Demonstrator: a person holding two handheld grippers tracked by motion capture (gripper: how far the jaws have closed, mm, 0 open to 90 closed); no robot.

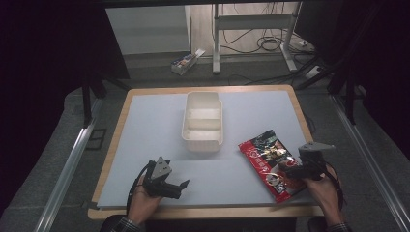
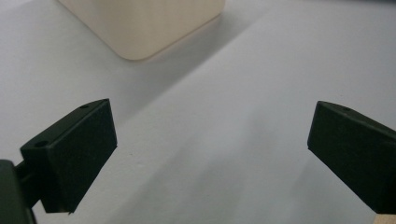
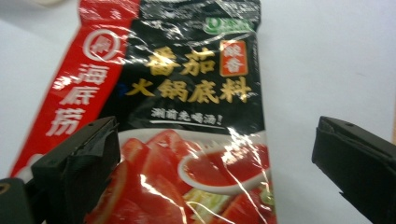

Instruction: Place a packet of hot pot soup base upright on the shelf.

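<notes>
The packet [image 1: 269, 163] is a glossy red and black pouch printed with gold characters and sliced tomatoes in a sauce bowl. It lies flat, slanted, near the table's [image 1: 145, 125] front right corner.

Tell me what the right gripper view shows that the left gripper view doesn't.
Right gripper view: a red and black sauce packet lying flat between the open jaws of the right gripper, its print and tomato picture readable. Left gripper view: the rounded corner of the cream box ahead of the left gripper, jaws open with nothing between them. Both: two black jaws wide apart over the pale blue mat.
</notes>
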